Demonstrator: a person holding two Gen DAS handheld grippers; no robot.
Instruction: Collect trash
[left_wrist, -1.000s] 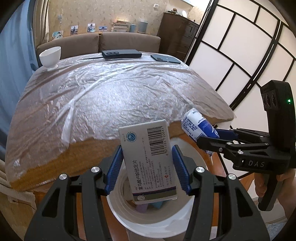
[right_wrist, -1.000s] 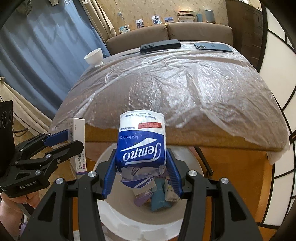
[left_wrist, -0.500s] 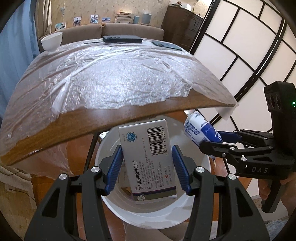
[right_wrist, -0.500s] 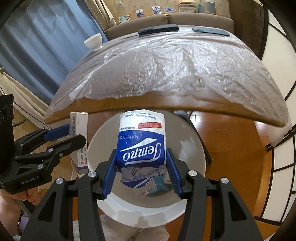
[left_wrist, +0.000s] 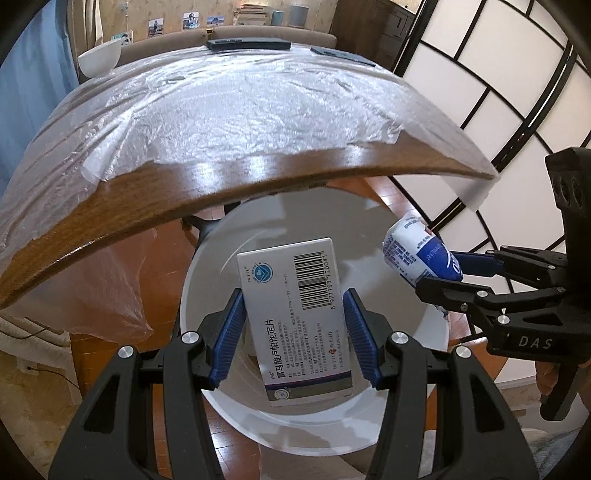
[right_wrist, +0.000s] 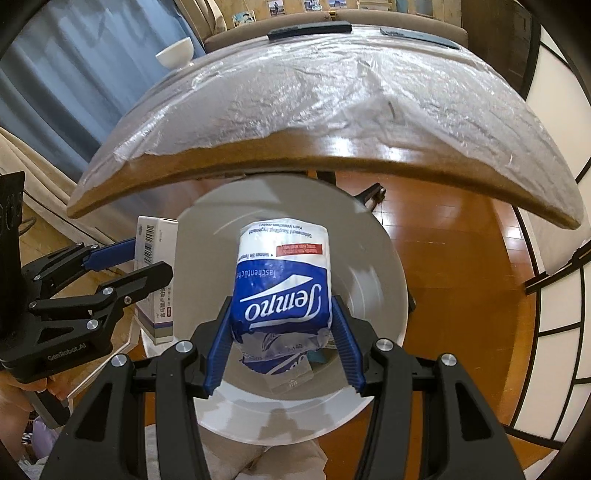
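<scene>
Bin (left_wrist: 207, 280) white, round, open-mouthed, on wooden floor just past table edge (left_wrist: 229, 184), filling centre of both wrist views.

Left gripper (left_wrist: 293, 334): blue pads clamped on medicine box (left_wrist: 295, 317), jaws narrowly parted to box width. Box white, barcode at 1 o'clock on its face, purple band along lower end, tilted a little, hanging over bin mouth. From right wrist view, same box (right_wrist: 155, 280) at 9 o'clock, gripped beside bin rim (right_wrist: 400, 273), near the rim's 9 o'clock side.

Right gripper (right_wrist: 282, 343): pads pressed against both sides of tissue pack (right_wrist: 282, 284), jaws held narrow at pack width. Pack blue and white, soft, crumpled at lower end, hanging above bin interior. From left wrist view, same pack (left_wrist: 417, 251) at 3 o'clock, over bin's right rim.

Inside bin, at 6 o'clock under tissue pack: more wrappers (right_wrist: 284, 369), partly hidden, kind not clear.

Table top covered with clear plastic sheet (left_wrist: 229, 107). At 11 o'clock on table, white bowl (left_wrist: 99, 59). At 12 o'clock, 2 dark flat devices (left_wrist: 248, 44), near far edge.
</scene>
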